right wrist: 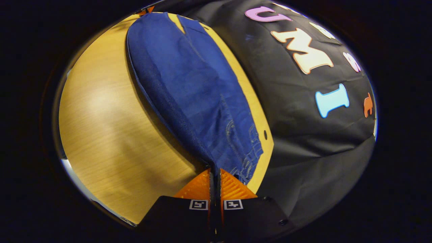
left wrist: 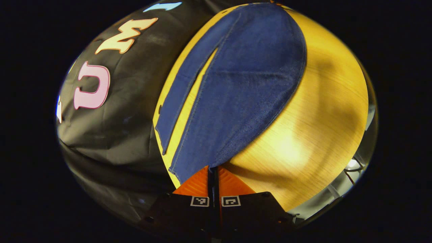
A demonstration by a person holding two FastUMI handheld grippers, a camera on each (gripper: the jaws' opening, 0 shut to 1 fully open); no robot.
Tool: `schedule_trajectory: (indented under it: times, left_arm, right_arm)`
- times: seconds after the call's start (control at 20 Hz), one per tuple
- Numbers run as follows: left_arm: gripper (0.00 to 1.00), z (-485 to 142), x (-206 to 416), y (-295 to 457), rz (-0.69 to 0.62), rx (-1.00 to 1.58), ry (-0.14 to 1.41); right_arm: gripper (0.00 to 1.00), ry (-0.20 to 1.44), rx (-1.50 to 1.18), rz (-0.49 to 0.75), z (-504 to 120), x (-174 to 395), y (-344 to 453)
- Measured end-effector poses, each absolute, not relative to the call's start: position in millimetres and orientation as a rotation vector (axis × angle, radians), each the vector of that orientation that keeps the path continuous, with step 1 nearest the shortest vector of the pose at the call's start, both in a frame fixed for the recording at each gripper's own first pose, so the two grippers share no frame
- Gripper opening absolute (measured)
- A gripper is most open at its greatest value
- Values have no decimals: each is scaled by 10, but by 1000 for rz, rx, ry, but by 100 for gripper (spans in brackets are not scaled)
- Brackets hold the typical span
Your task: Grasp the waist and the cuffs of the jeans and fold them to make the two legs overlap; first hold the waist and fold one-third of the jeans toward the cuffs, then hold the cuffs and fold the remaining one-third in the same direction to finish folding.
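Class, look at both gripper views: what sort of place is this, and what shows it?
Probably a staged recording booth, not a home: a black cloth wall behind a bare wooden table, with jeans laid out.

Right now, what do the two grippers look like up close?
Each gripper, left and right, has two wedge-shaped fingers with ridged faces. Behind them sits a dark, blocky body carrying two small square black-and-white marker tags, one per finger.

Dim, table point(left wrist: 314, 135) glare, fisheye-warped edges
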State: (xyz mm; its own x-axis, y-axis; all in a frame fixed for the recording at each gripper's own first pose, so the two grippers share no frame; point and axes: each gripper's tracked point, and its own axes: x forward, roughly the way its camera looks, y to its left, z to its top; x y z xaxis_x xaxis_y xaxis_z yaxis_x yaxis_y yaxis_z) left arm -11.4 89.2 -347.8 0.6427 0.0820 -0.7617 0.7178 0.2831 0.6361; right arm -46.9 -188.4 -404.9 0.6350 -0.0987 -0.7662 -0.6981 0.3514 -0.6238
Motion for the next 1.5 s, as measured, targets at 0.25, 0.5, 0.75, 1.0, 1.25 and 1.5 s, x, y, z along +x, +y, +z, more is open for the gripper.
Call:
schedule_trajectory:
  times: [0.25, 0.5, 0.75, 1.0, 1.25, 1.5]
  left_arm:
    - [0, -2991, 682, 757, -386, 1174, 706]
    - [0, -2722, 1449, 583, -307, 1120, 637]
    - [0, -2705, 2231, 366, -215, 983, 625]
    - [0, -2959, 2863, 144, -130, 846, 652]
    - [0, -3458, 3160, 104, -116, 876, 735]
    - [0, -3520, 3421, 101, -92, 835, 751]
  right_arm:
    - [3, 744, -1110, 305, -3636, 111, -1818]
    - [3, 664, -997, 135, -3421, 765, -1751]
    - [2, 619, -844, -10, -3553, 1376, -1741]
    - [2, 596, -700, -64, -4048, 1990, -1693]
    - [2, 680, -726, 6, -4734, 2327, -1696]
    - [3, 731, -641, -5, -4811, 2325, -1769]
